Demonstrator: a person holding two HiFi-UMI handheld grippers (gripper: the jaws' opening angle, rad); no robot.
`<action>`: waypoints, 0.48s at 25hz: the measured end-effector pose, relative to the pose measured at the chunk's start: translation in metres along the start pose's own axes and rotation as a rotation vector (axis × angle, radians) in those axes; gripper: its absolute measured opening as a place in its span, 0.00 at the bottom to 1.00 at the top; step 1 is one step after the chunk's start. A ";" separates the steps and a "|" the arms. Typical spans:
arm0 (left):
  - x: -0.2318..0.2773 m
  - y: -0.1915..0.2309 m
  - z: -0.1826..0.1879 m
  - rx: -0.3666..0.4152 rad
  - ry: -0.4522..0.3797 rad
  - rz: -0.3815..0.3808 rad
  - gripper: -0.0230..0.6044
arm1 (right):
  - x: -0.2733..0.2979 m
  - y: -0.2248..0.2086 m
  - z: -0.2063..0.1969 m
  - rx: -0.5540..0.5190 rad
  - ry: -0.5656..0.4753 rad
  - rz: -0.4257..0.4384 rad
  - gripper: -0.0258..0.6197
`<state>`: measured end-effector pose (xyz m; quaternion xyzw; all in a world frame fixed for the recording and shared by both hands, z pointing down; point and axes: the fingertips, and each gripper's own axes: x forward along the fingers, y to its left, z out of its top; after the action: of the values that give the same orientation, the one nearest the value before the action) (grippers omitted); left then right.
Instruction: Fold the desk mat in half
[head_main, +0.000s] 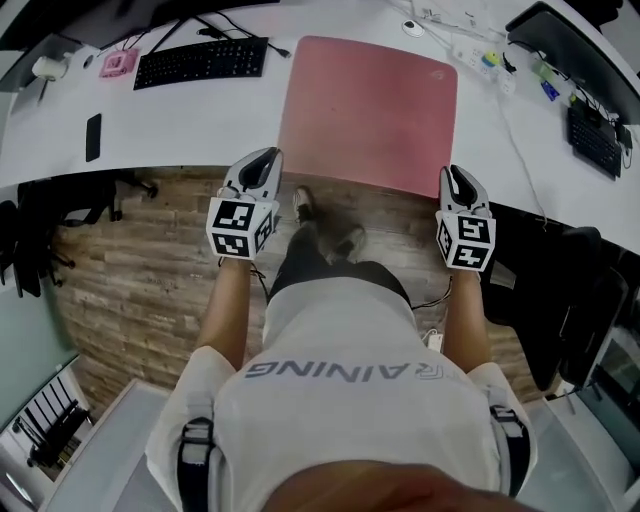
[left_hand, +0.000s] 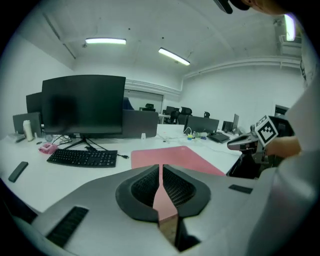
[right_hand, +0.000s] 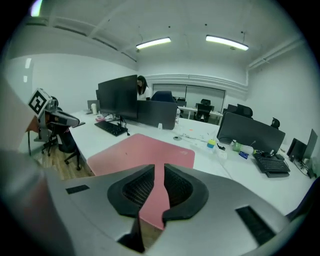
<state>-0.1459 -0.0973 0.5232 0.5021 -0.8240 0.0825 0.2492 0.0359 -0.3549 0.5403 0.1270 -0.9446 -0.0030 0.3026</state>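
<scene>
Nearest the head camera was the person's white shirt (head_main: 350, 400), with both forearms reaching forward from it. Beyond them the pink mat (head_main: 370, 110) lay flat and unfolded on the white desk (head_main: 200, 130). Its near edge sat at the desk's front edge, perhaps a little over it, and its far edge lay well up toward the cables at the back.

It looked thin, soft and light, so it would likely bend without effort but sag between two holds. Its underside would probably drag on the desk rather than slide. The two near corners seemed the best places to take it, one jaw slipped under the edge at each. The corners could then be lifted together and carried over to the far edge.

The left gripper (head_main: 266, 160) hung just beside the mat's near left corner, its jaws all but together, showing only a thin slit with nothing in it. The right gripper (head_main: 452, 175) hung just beside the near right corner, its jaws a narrow gap apart and also empty. Neither appeared to touch the mat, and the fold was not yet begun.

A black keyboard (head_main: 200, 62) lay left of the mat, well apart from it, and a dark phone (head_main: 93, 137) lay further left
</scene>
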 end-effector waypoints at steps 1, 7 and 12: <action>0.005 0.004 -0.010 0.023 0.028 0.007 0.09 | 0.003 0.002 -0.009 -0.013 0.026 0.003 0.14; 0.036 0.018 -0.071 0.207 0.181 0.018 0.23 | 0.018 0.002 -0.061 -0.109 0.175 -0.008 0.29; 0.060 0.016 -0.116 0.292 0.272 -0.013 0.29 | 0.027 -0.012 -0.114 -0.289 0.299 -0.027 0.33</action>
<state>-0.1434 -0.0918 0.6547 0.5224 -0.7588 0.2665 0.2835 0.0833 -0.3644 0.6479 0.0942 -0.8770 -0.1236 0.4546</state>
